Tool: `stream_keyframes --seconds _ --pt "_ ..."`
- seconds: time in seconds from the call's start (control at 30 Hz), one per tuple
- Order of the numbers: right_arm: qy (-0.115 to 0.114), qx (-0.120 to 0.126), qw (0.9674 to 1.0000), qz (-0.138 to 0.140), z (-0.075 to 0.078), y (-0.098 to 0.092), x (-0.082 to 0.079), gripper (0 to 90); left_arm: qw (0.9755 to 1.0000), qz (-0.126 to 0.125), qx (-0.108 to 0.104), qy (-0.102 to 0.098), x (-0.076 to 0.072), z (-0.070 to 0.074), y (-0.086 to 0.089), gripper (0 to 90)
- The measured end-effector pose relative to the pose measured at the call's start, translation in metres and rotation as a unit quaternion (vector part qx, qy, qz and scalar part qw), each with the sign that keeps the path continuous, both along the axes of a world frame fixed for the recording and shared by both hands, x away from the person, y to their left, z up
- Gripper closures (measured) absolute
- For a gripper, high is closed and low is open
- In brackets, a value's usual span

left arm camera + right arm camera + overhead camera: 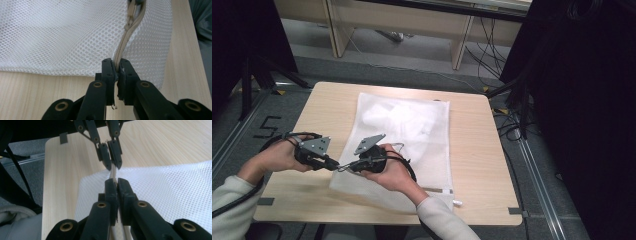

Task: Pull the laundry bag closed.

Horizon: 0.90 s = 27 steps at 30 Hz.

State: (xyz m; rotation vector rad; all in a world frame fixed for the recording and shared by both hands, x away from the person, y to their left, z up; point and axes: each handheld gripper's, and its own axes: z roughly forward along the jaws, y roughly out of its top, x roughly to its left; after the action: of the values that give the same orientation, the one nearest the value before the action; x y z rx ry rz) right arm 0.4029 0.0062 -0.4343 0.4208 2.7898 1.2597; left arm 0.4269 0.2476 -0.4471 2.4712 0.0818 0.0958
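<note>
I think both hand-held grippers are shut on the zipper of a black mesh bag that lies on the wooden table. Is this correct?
Not quite: the mesh bag is white, not black, as the high view shows. The rest holds: the left hand-held gripper and the right hand-held gripper are both shut on the zipper, and the bag lies on the wooden table.

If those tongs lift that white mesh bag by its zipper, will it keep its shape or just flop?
Probably flop: the mesh laundry bag lies flat and wrinkled on the table. It likely weighs little, being thin open netting. The zipper already bends between the left tongs and right tongs.
</note>
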Motion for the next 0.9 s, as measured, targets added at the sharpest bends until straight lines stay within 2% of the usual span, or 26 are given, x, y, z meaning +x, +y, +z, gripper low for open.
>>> stream_keyframes --seconds 0.07,0.17,0.33,0.5,0.53,0.67,0.87,0.9 --pt "0.001 0.004 1.0 -0.001 -0.001 -0.004 -0.001 88.2 1.0 0.002 -0.002 0.007 -0.001 -0.001 -0.001 83.3" --pt "-0.003 0.004 1.0 0.001 -0.002 -0.006 -0.002 88.2 1.0 0.003 0.0 0.006 -0.001 -0.001 -0.002 83.3" --pt "0.004 -0.003 1.0 0.005 -0.002 -0.014 -0.004 88.1 1.0 0.004 -0.001 0.008 0.0 -0.001 -0.001 83.3" --pt "0.007 0.003 1.0 0.005 -0.002 -0.02 -0.004 88.1 1.0 0.002 -0.002 0.006 0.0 -0.001 -0.002 83.3" --pt "0.015 0.001 0.9999 0.002 -0.002 -0.022 -0.006 88.2 1.0 0.003 -0.004 0.007 0.0 -0.001 -0.002 83.3" --pt "0.004 0.0 0.9999 0.01 -0.003 -0.023 -0.006 88.1 1.0 0.002 -0.003 0.007 -0.001 -0.001 -0.002 83.3" --pt "0.004 -0.005 0.9999 0.012 -0.003 -0.03 -0.007 88.1 1.0 0.0 -0.003 0.004 0.001 -0.001 -0.001 83.3" --pt "0.006 -0.006 0.9999 0.01 -0.003 -0.033 -0.008 88.1 0.9999 0.005 -0.007 0.01 0.0 -0.002 -0.001 83.3"
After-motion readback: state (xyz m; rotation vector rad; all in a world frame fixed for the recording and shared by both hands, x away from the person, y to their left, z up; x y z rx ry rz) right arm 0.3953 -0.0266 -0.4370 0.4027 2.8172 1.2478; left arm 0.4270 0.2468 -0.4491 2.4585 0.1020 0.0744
